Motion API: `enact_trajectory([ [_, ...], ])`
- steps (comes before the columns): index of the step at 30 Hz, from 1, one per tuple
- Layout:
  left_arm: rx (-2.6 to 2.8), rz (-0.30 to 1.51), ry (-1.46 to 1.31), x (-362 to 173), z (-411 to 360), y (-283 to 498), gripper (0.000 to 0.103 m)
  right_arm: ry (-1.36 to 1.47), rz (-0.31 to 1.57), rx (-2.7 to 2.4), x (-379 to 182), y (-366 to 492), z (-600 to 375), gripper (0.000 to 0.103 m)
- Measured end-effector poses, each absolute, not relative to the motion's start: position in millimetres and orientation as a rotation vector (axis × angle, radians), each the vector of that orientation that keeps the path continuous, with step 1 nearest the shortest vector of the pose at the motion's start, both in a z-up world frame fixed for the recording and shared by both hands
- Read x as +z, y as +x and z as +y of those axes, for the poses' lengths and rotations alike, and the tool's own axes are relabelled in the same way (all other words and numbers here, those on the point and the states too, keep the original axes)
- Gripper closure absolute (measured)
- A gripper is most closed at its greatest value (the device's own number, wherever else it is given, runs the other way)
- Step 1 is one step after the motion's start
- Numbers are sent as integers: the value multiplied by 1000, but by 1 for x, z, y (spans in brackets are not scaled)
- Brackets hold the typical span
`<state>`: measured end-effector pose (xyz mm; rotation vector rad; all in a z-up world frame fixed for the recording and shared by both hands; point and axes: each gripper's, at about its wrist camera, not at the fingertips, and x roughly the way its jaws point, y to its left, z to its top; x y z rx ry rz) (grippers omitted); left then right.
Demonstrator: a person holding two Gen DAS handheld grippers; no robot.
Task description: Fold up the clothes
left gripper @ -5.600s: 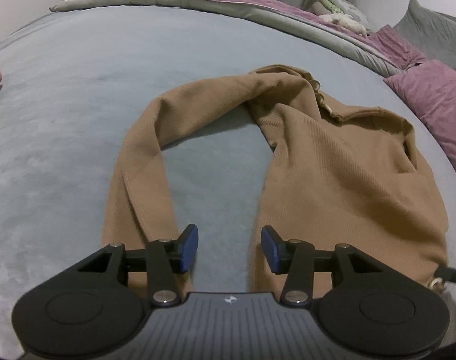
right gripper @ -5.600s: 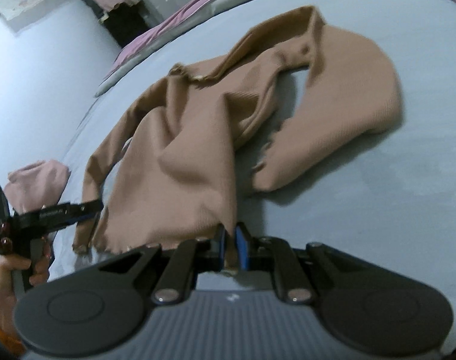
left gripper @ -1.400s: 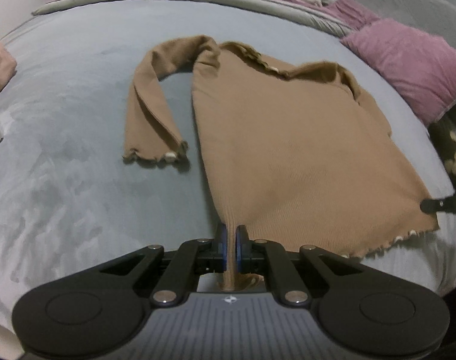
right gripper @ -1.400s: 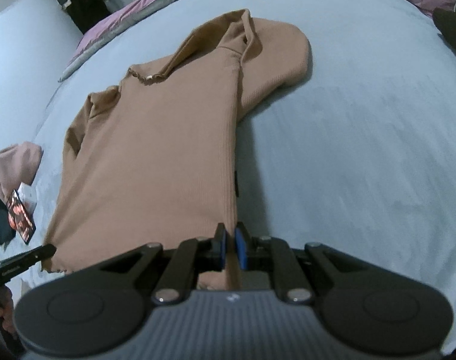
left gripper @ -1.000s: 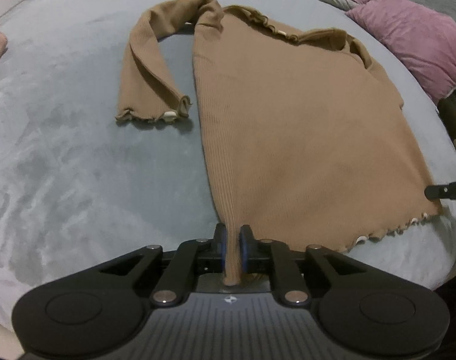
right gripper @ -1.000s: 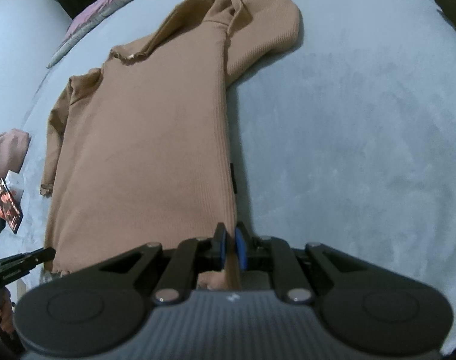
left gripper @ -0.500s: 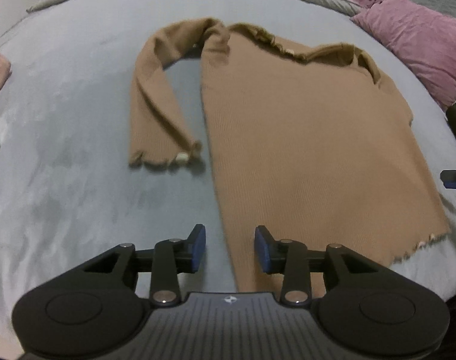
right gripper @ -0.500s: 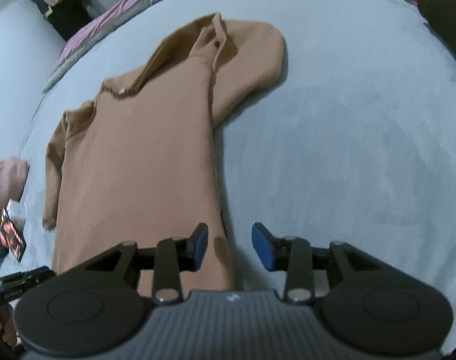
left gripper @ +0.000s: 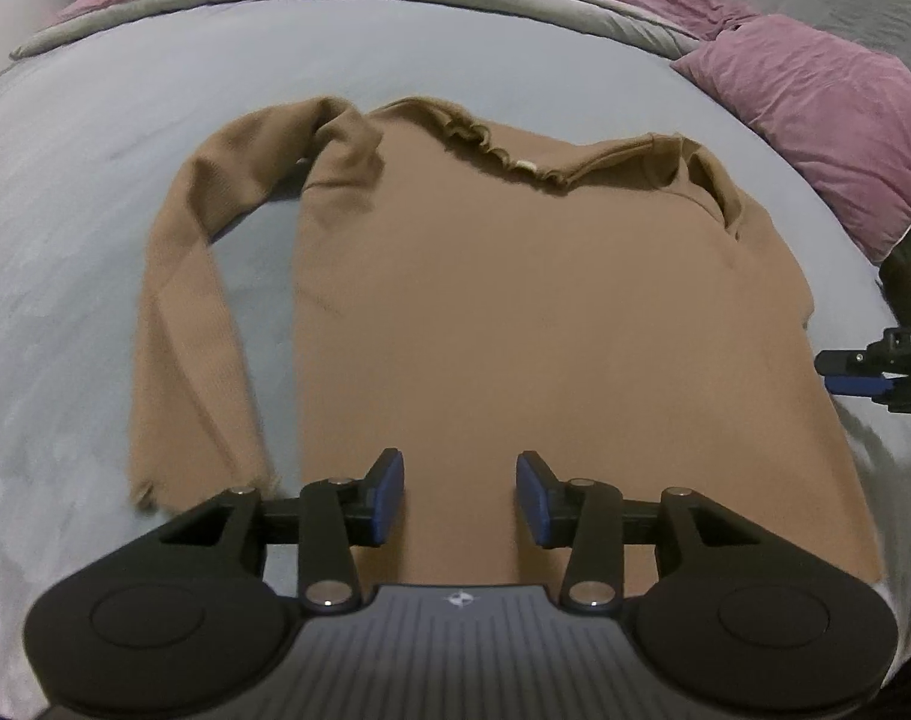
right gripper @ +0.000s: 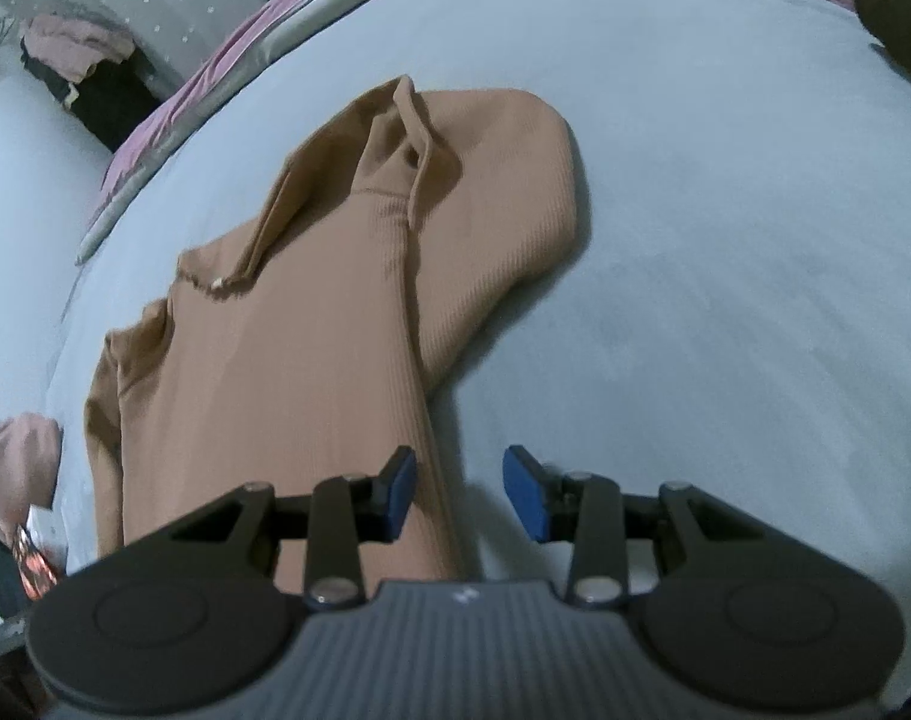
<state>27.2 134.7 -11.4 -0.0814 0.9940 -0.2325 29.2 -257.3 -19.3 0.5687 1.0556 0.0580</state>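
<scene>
Both hand-held grippers newly open [left gripper: 460, 498] [right gripper: 460, 492]

dim, even indoor light | soft shadows | slight motion blur | fisheye bending, dark corners

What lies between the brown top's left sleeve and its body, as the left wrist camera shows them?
In the left wrist view, only a bare strip of the grey-blue bedspread separates the sleeve from the body of the brown top.
</scene>
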Motion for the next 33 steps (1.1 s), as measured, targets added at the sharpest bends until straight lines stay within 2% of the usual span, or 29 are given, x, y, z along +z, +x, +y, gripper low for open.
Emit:
enact_trajectory([
  [13,-250,881,-152,-37,104,66,62,703,1015,68,-42,79,-264,69],
  [16,-249,856,-138,-39,97,69,61,729,1003,82,-46,85,-265,73],
  [19,-241,841,-131,-40,92,72,61,755,990,96,-49,90,-266,86],
  [33,-217,811,-46,-43,77,72,61,876,846,109,-26,92,-286,93],
])
